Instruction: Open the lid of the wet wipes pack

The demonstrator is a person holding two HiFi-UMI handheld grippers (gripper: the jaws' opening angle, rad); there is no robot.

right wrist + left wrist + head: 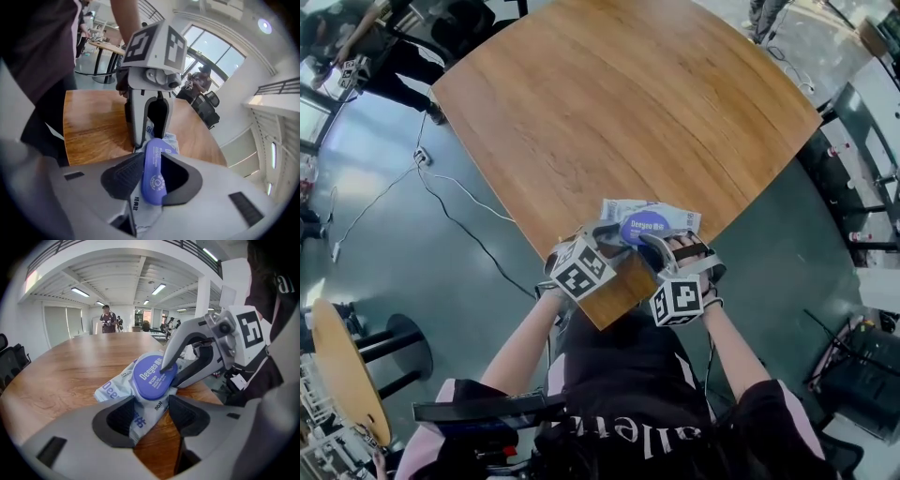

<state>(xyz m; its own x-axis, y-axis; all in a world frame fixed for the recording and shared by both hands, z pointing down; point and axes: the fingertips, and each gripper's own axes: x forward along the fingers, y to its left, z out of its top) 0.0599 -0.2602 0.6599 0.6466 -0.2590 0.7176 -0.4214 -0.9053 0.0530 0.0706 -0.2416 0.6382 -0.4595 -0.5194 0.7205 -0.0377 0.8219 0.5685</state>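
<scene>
Pinching the wet wipes pack (pixel 112 390) at 6 o'clock on the counter (pixel 619 112), left gripper (pixel 151 401) closed on its end, right gripper (pixel 152 157) spread wide around the purple lid (pixel 153 178).

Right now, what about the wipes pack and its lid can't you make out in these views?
1. Whether the lid is lifted off the pack: it is edge-on in the right gripper view, and the right gripper covers its rim in the left gripper view.
2. Whether that gripper's pads press the lid: contact is unclear.
3. The pack's near end, head view: hidden under the left gripper and right gripper.
4. The lid's small print: blurred, too small.
</scene>
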